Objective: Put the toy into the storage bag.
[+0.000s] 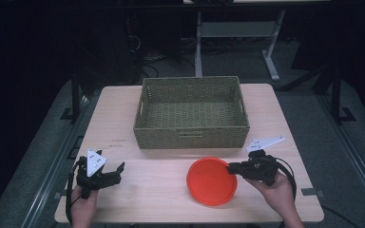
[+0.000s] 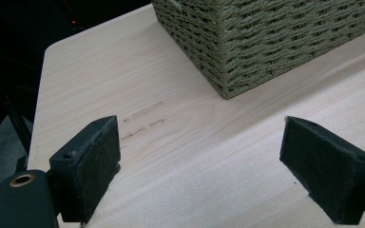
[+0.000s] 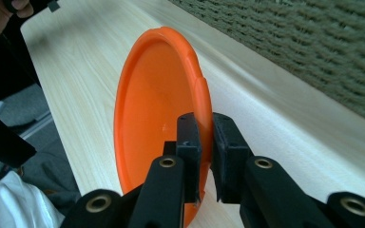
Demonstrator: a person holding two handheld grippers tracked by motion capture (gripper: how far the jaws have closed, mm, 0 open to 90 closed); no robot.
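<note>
An orange plate (image 1: 211, 181) is held over the near middle of the wooden table (image 1: 138, 199), its right rim pinched by my right gripper (image 1: 231, 167). In the right gripper view the two black pads (image 3: 190, 137) press on the plate's rim (image 3: 202, 95), and the plate (image 3: 147, 118) hangs tilted above the tabletop. A woven basket (image 1: 192, 113) stands empty behind the plate. My left gripper (image 1: 119, 170) rests at the near left of the table. Its jaws stand wide apart with only bare wood between the pads (image 2: 88, 166).
The basket's corner (image 2: 247, 42) lies ahead of the left gripper. Faint pencil marks (image 2: 142, 121) show on the wood. Table legs (image 1: 272, 57) and cables stand on the dark floor beyond the far edge.
</note>
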